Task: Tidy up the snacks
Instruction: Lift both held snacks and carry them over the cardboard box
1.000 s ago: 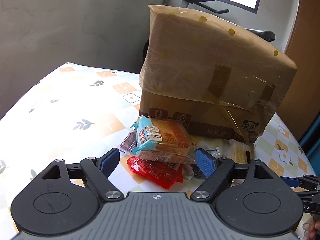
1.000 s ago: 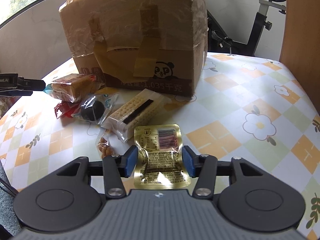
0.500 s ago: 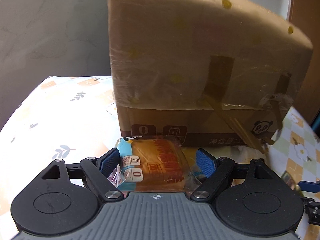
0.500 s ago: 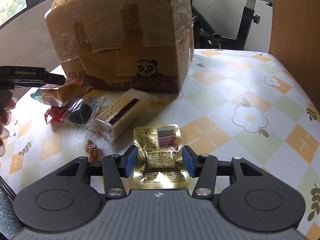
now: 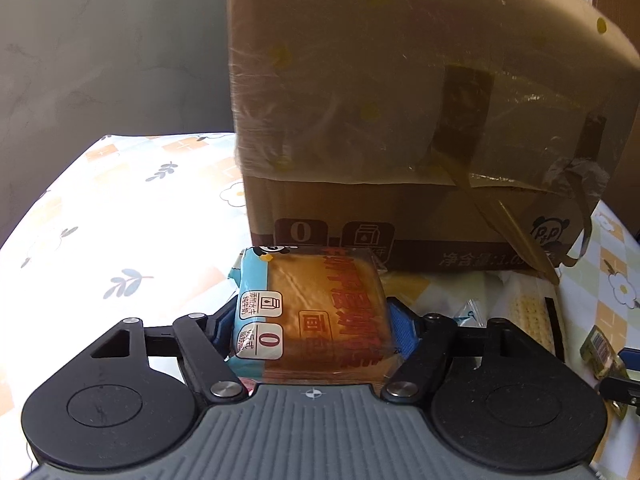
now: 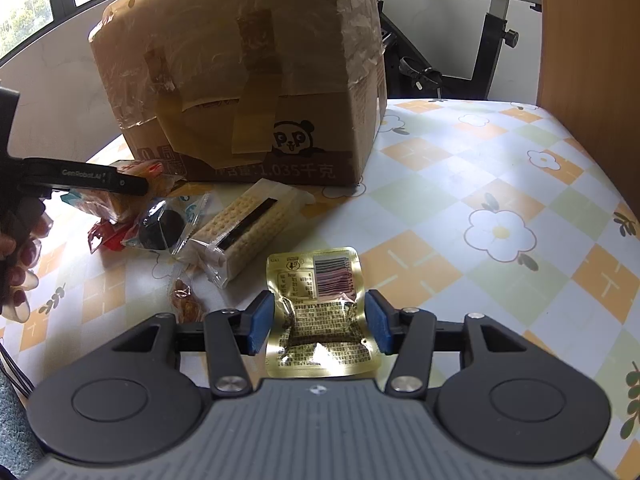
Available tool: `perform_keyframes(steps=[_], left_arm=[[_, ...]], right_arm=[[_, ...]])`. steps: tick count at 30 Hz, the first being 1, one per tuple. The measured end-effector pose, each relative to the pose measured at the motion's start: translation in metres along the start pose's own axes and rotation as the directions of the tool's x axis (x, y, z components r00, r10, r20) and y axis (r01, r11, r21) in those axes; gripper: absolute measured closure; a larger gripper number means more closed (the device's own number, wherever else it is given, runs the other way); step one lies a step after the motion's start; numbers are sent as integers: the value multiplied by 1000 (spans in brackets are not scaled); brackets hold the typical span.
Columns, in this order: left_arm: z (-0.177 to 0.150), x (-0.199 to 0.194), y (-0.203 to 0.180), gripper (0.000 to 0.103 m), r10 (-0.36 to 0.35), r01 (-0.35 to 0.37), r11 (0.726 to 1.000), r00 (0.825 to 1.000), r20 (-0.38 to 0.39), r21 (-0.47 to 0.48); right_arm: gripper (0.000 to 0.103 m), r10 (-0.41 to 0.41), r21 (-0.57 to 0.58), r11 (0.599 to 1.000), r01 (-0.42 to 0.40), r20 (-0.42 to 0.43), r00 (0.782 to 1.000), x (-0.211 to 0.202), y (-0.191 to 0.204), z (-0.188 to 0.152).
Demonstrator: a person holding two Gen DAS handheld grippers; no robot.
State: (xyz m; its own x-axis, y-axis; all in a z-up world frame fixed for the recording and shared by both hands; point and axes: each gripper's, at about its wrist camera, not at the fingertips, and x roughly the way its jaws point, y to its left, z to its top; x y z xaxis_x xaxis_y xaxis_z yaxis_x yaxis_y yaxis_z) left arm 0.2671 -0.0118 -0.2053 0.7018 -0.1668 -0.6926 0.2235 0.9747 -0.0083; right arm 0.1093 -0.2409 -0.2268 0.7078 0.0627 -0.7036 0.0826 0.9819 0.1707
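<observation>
Snacks lie in a loose heap on the flower-patterned tablecloth point(image 6: 500, 184), close against the front of a taped brown cardboard box with a panda logo point(image 6: 248, 80). Among them are a clear-wrapped block of pale crackers with a dark filling point(image 6: 248, 224), a dark round sweet in a clear packet point(image 6: 162, 226), a red packet point(image 6: 108, 238) and a small packet of brown nuts point(image 6: 186, 306).

A bread slice in a blue-and-clear wrapper with red lettering point(image 5: 316, 312) sits between the blue pads of the left gripper point(image 5: 310, 326), right in front of the box. The jaws are closing on it, and the pads look to be touching the wrapper's sides. A hand point(image 6: 16, 264) grips this tool's handle at the left edge of the right wrist view.

The right gripper point(image 6: 320, 322) is partly closed on a gold foil pouch with a barcode label point(image 6: 320, 312), both pads pressing its crumpled lower half. The pouch lies apart from the heap, nearer the camera.
</observation>
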Motion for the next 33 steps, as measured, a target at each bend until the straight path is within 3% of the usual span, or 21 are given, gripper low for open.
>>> perform_keyframes(steps=[8, 20, 33], left_arm=[[-18, -52, 23, 28, 16, -9, 997, 996, 93, -73], [-38, -95, 42, 28, 14, 5, 983, 994, 105, -185], [-13, -115, 36, 28, 1, 33, 983, 983, 184, -180]], right_arm=[[51, 6, 13, 1000, -6, 4, 1000, -2, 2, 1], [51, -1, -2, 1000, 1, 44, 999, -12, 11, 7], [51, -21, -24, 999, 27, 224, 974, -61, 16, 58]])
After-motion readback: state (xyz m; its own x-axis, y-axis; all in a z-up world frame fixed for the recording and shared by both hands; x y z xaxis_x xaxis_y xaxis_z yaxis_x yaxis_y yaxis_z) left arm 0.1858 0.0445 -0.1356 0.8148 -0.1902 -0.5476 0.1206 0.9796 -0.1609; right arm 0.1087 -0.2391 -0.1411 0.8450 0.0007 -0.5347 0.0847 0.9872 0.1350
